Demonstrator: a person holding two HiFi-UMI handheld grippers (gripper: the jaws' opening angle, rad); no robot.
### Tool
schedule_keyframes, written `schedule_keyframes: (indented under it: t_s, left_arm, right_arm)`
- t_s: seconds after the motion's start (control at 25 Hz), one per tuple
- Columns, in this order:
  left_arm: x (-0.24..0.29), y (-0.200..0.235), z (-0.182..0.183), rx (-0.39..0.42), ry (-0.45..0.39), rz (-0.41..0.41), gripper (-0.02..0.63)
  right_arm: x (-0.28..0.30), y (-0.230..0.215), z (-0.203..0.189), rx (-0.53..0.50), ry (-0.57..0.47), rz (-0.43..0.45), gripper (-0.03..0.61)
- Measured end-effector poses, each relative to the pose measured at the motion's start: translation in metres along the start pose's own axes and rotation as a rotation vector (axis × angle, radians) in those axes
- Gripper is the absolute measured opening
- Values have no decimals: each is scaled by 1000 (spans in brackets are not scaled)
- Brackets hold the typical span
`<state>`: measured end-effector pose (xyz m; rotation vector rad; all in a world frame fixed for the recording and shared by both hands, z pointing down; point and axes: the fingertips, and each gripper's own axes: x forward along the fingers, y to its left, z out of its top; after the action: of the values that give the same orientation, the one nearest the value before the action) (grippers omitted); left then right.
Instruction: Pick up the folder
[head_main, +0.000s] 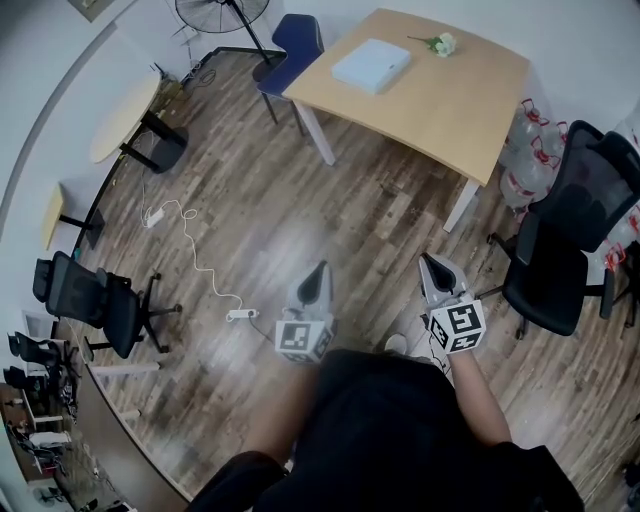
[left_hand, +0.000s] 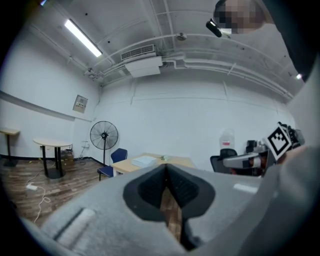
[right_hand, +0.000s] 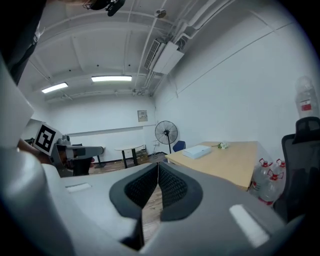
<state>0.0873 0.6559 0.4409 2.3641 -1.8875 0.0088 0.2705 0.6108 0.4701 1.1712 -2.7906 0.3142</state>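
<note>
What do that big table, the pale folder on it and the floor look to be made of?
Table: light wood or wood-look laminate, smooth matte top.
Folder: probably plastic, with a pale, even surface; too far for certainty.
Floor: wood-pattern planks, visible seams, slight sheen.

Cut off by the right edge of the head view: the far side of the black chair, with the water bottles half hidden behind it and behind the surface. Too small to tell in detail: the flower near the folder, and the clutter at the lower left. Hidden under the marker cubes and dark clothing: both hands behind the left tool and the right tool.
</note>
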Motion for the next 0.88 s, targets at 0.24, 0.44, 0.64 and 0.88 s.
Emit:
schedule_keyframes:
  t_s: [0.24,0.44,0.64,0.88]
  left_arm:
    - [31,2,-10,-14,33,-8,2]
    - [67,17,-13,-29,33,-46,2]
    - [119,52,-18,-33,30,-73,2]
    - [192,102,-27,-72,61,-145,2]
  right_arm:
    - [15,-10,-5,24,10,66,2]
    - [32,-31,-8,3,44,53,2]
    - [67,-67,-10,54,53,2,-9]
    - [148,-92,7,69,64,-55,-9]
